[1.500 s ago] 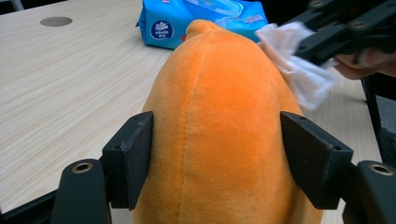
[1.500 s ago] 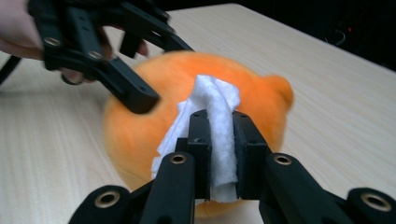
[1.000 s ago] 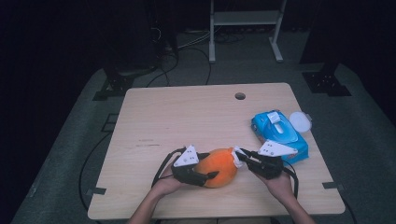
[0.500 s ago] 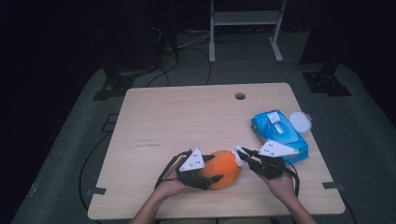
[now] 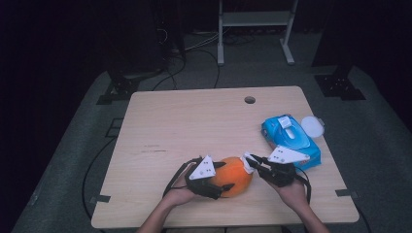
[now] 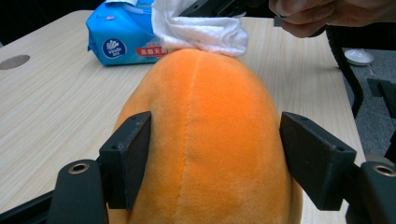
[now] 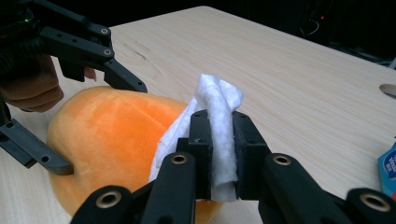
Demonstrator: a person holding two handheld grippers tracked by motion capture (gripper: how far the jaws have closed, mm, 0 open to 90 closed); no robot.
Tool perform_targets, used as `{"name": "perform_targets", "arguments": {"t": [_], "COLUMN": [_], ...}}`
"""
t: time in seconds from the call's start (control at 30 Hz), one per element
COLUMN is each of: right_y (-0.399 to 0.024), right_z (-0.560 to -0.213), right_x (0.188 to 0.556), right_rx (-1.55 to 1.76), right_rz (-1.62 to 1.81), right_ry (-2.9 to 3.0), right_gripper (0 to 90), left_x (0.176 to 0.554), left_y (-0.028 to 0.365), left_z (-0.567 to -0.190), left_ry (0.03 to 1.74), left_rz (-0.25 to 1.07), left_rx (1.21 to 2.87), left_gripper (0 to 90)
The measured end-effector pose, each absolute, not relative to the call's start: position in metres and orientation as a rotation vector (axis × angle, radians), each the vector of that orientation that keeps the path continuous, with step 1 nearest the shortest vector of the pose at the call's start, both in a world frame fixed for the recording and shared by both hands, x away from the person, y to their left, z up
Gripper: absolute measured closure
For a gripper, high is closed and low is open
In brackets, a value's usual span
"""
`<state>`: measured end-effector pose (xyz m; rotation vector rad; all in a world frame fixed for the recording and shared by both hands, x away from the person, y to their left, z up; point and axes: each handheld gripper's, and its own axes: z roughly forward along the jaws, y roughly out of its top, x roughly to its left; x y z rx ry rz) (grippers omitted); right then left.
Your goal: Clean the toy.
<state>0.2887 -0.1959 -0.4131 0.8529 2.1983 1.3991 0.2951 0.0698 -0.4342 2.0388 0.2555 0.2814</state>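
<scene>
The left gripper [image 5: 221, 180] jaws have just been opening around the plush [image 5: 233, 175], near the table [image 5: 194, 116] front edge. A wipe [image 7: 217, 135] is being pinched by the right gripper [image 5: 252, 162], unmoved; bare table lies beyond.

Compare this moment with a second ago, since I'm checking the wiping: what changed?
The left tool has just been opening its jaws around the orange plush toy, which turned slightly. The right tool stayed clamped on the white wipe against the toy; the blue wipes pack stayed put.
</scene>
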Motion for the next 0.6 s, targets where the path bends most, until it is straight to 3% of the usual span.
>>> {"name": "perform_targets", "arguments": {"t": [0.27,0.47,0.6], "right_y": [-0.172,-0.186,-0.191], "right_z": [-0.402,-0.408,-0.408], "right_x": [0.273,0.278,0.279], "right_rx": [0.74,0.779,0.793], "right_rz": [1.434,1.41,1.411], "right_ry": [2.228,2.223,2.217], "right_gripper": [79.0,78.9,78.9], "left_x": [0.293,0.301,0.31], "left_y": [0.064,0.078,0.085], "left_z": [-0.433,-0.426,-0.436], "left_ry": [0.255,0.271,0.322], "left_rz": [0.289,0.226,0.149], "left_rx": [2.046,1.99,1.998], "left_gripper": [24.8,11.5,8.0]}}
